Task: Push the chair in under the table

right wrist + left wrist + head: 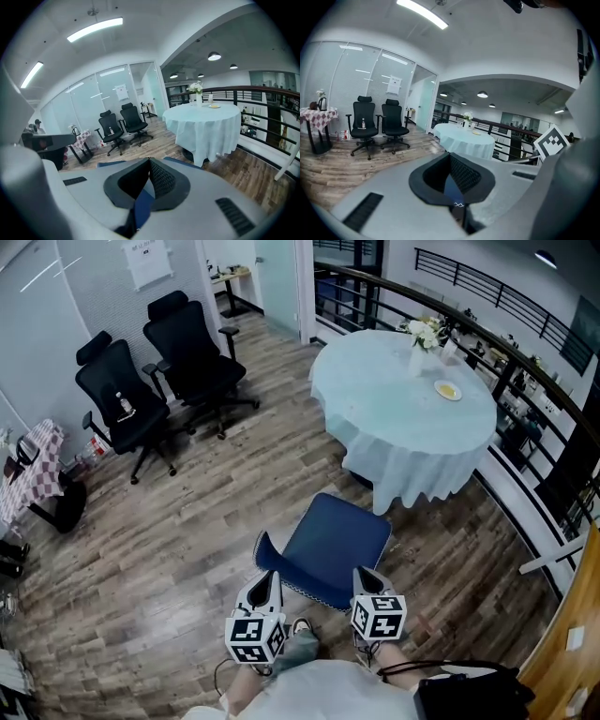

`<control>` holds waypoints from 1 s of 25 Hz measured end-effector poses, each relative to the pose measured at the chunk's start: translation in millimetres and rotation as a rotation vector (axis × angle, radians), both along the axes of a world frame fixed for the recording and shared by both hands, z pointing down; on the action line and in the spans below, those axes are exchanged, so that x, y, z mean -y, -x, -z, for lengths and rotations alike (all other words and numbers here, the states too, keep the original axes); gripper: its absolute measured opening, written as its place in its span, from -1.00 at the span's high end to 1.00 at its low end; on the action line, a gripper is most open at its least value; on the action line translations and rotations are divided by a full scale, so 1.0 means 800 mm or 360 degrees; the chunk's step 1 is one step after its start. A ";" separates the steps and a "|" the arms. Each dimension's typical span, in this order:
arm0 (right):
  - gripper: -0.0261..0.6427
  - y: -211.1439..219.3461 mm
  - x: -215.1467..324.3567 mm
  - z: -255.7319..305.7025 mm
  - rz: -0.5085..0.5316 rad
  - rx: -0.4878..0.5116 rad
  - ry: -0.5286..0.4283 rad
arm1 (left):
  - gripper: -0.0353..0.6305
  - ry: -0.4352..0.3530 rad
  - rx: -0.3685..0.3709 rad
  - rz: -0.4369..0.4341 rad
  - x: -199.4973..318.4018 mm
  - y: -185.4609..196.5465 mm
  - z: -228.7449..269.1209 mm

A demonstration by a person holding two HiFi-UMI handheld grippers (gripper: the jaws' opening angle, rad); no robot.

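Left tongs [267, 577] and right tongs [367, 574] both sit at the near edge of the blue chair [330, 542], left one at its near-left corner, right one at its near-right corner. Left gripper view: tongs [450, 157] pinched together, thin sliver of blue chair material between the pads. Right gripper view: same, tongs [150, 163] closed narrow on a blue strip of the chair. So both are clamped on the chair's near edge.

The chair stands on the wood floor [169, 549], seat fully in the open, not under anything. Just beyond the chair's far edge is the hanging hem of the round table [394, 437], pale blue-green cloth down to near the floor. The chair is near that hem; can't tell whether they touch.

On the table, far side from the chair: a small plate [448, 390] and a vase of white flowers [420, 337].

Far left of the chair, well apart: two black office chairs [127, 407] [194, 357] side by side by a glass wall. Left of the chair at frame edge: a small stand with checked cloth [36, 460]. Beyond the table from the chair: a dark railing [487, 341].
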State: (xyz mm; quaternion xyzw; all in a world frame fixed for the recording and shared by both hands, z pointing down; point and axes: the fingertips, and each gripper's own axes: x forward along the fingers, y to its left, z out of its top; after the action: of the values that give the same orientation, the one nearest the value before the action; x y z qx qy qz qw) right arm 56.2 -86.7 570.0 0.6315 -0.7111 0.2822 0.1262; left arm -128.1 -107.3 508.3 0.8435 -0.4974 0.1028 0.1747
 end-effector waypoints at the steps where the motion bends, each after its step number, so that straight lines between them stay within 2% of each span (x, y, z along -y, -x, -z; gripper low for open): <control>1: 0.87 0.002 0.007 -0.004 -0.0002 0.0004 0.0013 | 0.88 0.0012 0.0001 -0.0005 0.009 0.001 -0.004; 9: 0.87 0.011 0.053 -0.021 -0.0042 0.0017 0.0087 | 0.88 0.0077 -0.0023 -0.0069 0.071 0.006 -0.026; 16: 0.87 0.026 0.071 -0.011 -0.0067 0.0037 0.0067 | 0.88 0.0107 -0.0050 -0.0186 0.107 -0.005 -0.040; 21: 0.87 0.014 0.063 -0.026 -0.0049 0.0049 0.0129 | 0.88 0.0153 -0.0059 -0.0224 0.107 -0.028 -0.052; 25: 0.87 0.023 0.048 -0.040 0.0045 0.0076 0.0188 | 0.88 0.0216 -0.0026 -0.0277 0.087 -0.037 -0.072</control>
State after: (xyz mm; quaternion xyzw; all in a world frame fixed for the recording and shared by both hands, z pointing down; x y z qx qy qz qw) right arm 38.1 -125.1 601.7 0.6058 -0.7050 0.3367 0.1502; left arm -98.2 -176.7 565.9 0.8705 -0.4128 0.1442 0.2259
